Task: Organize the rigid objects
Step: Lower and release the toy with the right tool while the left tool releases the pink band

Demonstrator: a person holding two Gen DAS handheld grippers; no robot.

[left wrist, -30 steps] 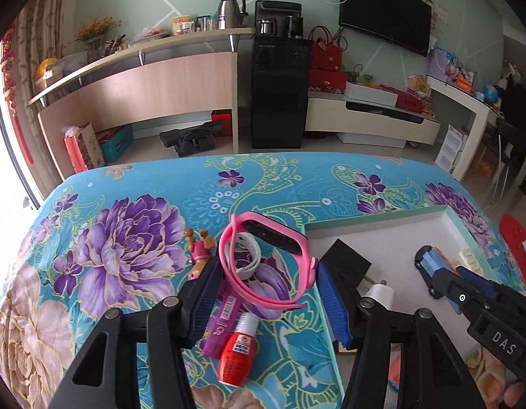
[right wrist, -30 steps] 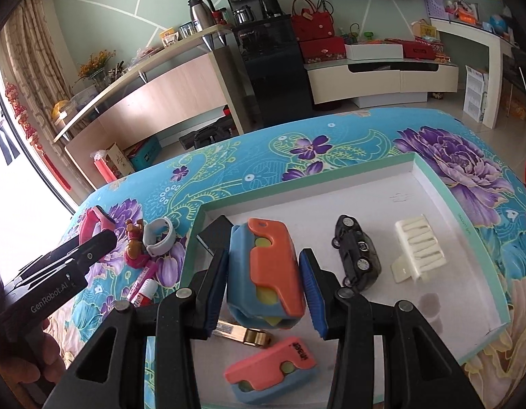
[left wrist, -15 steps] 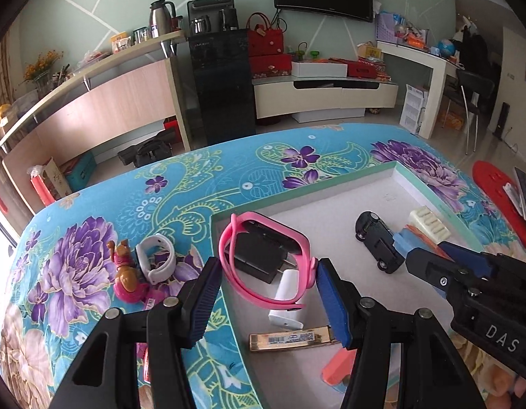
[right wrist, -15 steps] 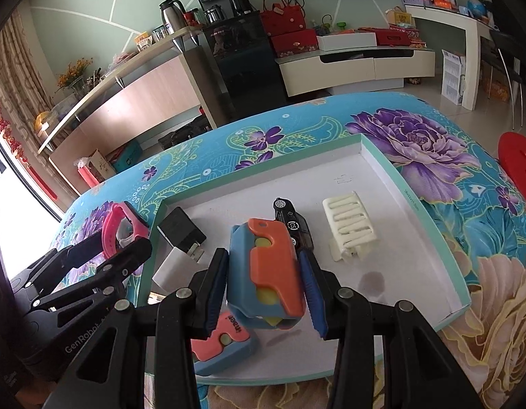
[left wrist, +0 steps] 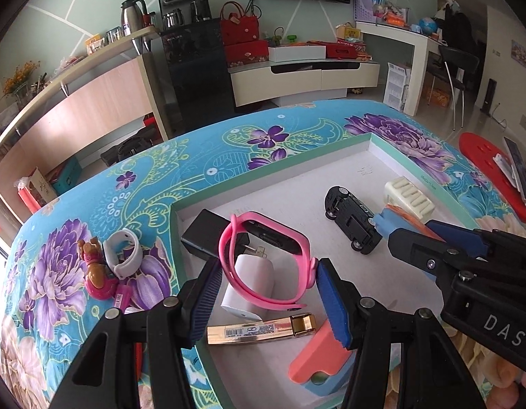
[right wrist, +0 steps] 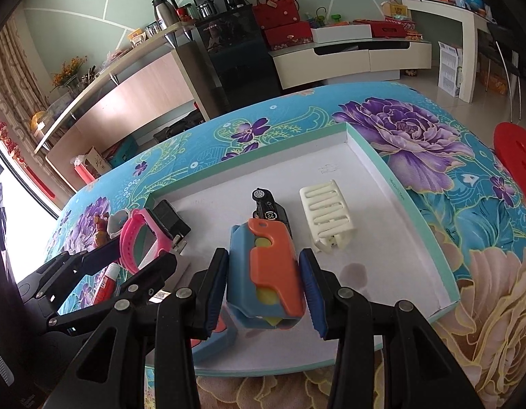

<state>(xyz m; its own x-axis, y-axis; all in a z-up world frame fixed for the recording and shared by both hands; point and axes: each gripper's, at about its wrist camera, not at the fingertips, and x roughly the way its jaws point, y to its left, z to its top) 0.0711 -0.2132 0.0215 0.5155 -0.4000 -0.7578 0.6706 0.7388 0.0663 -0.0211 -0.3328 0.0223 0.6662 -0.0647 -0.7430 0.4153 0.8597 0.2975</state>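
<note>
My left gripper (left wrist: 268, 293) is shut on a pink watch band (left wrist: 266, 262) and holds it over the left end of the white tray (left wrist: 382, 143), above a white charger (left wrist: 249, 283) and a black adapter (left wrist: 203, 235). My right gripper (right wrist: 264, 288) is shut on a blue and orange toy block (right wrist: 264, 269) over the tray's (right wrist: 375, 156) near middle. In the tray lie a black toy car (right wrist: 271, 208), a cream ribbed piece (right wrist: 327, 216), a gold tube (left wrist: 259, 330) and a second orange and blue block (left wrist: 322, 358).
Left of the tray on the flowered cloth lie a white watch band (left wrist: 124, 254), a small dog figure (left wrist: 92, 266), a pink tube (left wrist: 121, 296) and a red and white tube (right wrist: 107, 281). A red stool (right wrist: 516, 146) stands at the right.
My left gripper has carried the pink band from the cloth to over the tray's left end. My right gripper has stayed shut on the block and shifted slightly over the tray.
</note>
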